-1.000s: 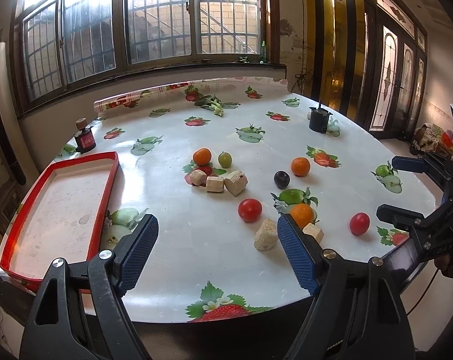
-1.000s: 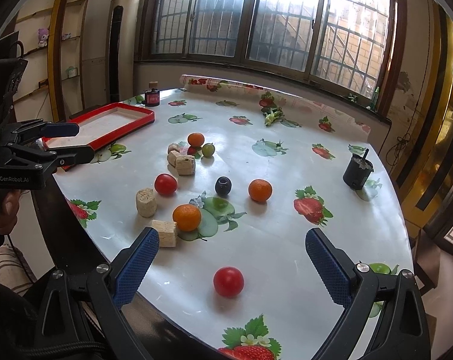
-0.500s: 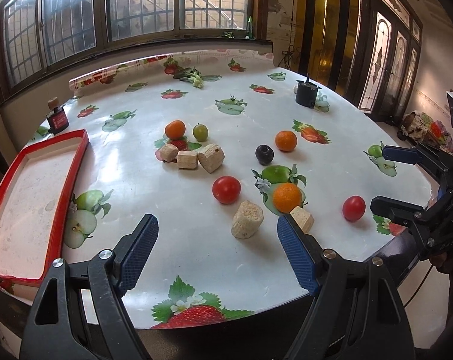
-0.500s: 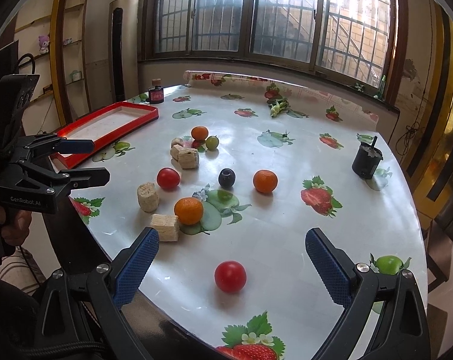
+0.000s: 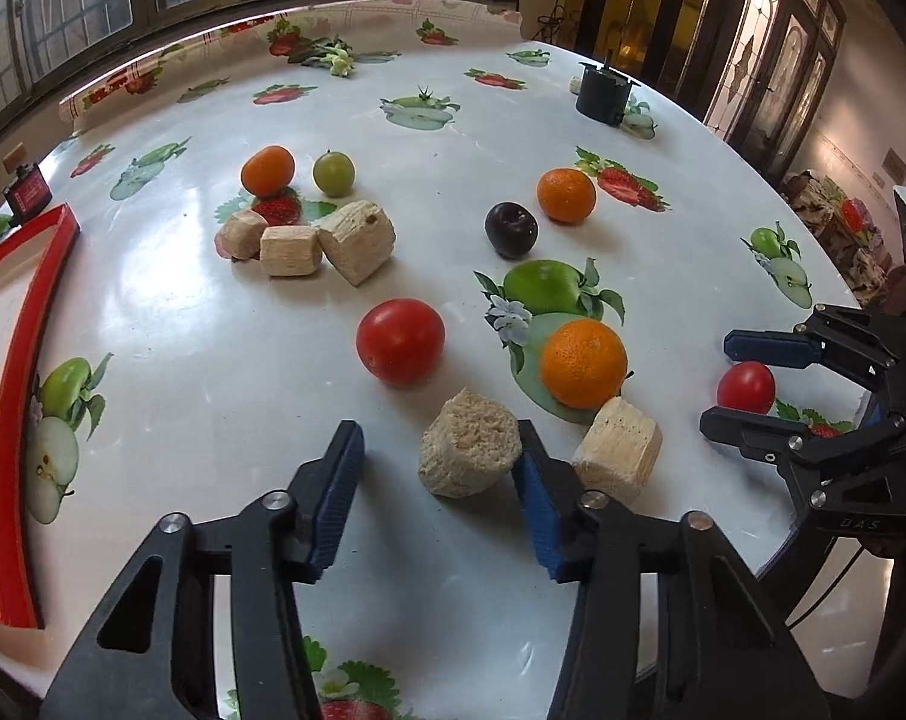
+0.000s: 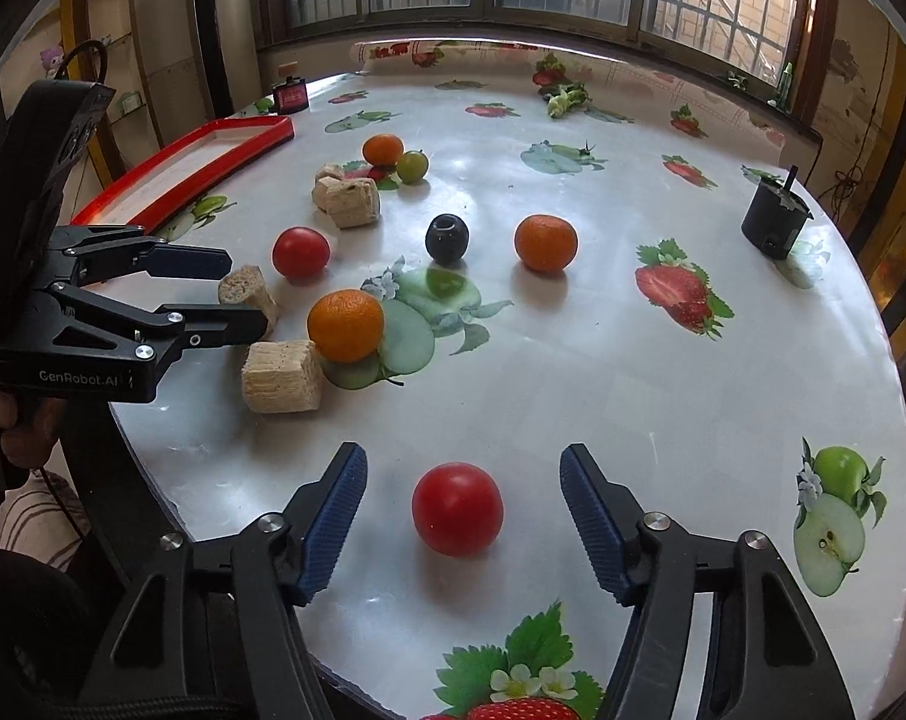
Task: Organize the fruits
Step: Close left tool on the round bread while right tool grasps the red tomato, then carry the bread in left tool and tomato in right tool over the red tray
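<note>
My left gripper is open, its jaws around a round beige cork-like chunk; the chunk touches the right finger. A red tomato, an orange and a second beige block lie just beyond. My right gripper is open with a red tomato between its jaws, untouched. Further back sit a dark plum, another orange, a third orange and a green fruit. The left gripper also shows in the right wrist view.
A red-rimmed tray lies at the table's left edge. Three beige blocks cluster mid-table. A black cup stands at the far right, a small red-labelled jar at the far left. The table's front edge is close under both grippers.
Both grippers have moved forward and down over the table. The left jaws now bracket the beige chunk; the right jaws now bracket the near red tomato.
</note>
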